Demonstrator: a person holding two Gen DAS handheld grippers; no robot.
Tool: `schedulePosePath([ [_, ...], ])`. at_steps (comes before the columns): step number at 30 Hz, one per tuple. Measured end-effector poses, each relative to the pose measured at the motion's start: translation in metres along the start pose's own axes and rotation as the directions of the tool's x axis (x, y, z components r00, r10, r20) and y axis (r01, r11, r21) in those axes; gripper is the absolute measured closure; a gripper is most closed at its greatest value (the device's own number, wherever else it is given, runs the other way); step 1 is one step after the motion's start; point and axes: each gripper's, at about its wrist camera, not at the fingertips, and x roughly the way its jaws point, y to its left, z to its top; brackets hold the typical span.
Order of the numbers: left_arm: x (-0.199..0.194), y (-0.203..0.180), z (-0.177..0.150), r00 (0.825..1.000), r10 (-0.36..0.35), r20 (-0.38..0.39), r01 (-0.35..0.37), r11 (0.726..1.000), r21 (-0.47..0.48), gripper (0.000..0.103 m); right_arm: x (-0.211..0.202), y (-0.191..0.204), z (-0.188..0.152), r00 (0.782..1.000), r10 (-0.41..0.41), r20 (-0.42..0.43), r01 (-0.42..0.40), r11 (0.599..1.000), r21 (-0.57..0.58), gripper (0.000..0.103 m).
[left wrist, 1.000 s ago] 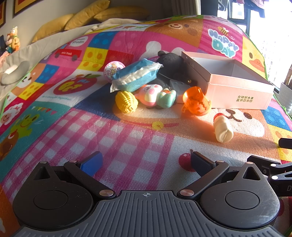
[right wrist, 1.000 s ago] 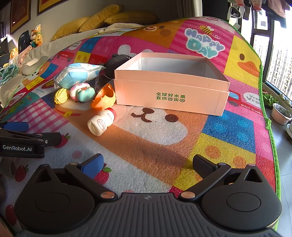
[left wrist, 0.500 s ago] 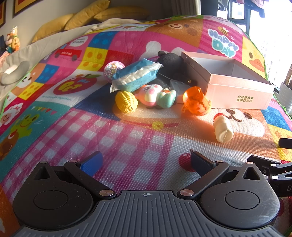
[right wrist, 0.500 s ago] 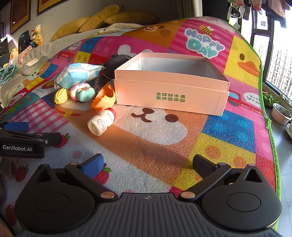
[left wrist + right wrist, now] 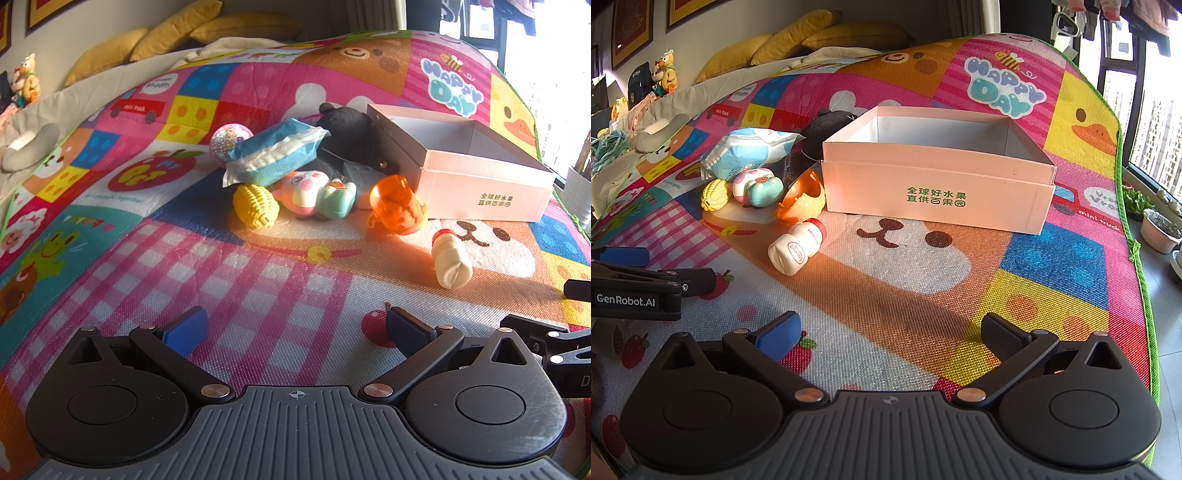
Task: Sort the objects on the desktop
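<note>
While both grippers hover low over the mat (image 5: pixel 258 288), nothing sits between their fingers: the left gripper (image 5: pixel 295 328) at the bottom of its own view has its jaws spread wide and empty, and the right gripper (image 5: pixel 890 334) at the bottom of its view is spread the same way. In the right view the box (image 5: pixel 938 195) stands open at centre, its inside bare. Left of the box, the toys lie in a cluster: an orange cup (image 5: pixel 803 203) on its side touching the box wall, a bottle (image 5: pixel 796 247) lying just below it, a pig toy (image 5: pixel 757 186), a corn (image 5: pixel 714 194), a wipes pack (image 5: pixel 746 155) above them, and a black plush (image 5: pixel 827 127) behind. In the left view a glitter ball (image 5: pixel 229 142) shows just left of the wipes pack.
</note>
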Motion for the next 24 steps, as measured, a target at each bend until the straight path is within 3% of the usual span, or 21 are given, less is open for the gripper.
schedulePosePath([
  [24,0.0004,-0.0002,0.0028,1.000,-0.003,-0.011,0.003,1.000,0.007,0.000,0.0019,0.0013,0.0047,0.999,-0.009,-0.033,0.009,1.000,-0.008,0.000],
])
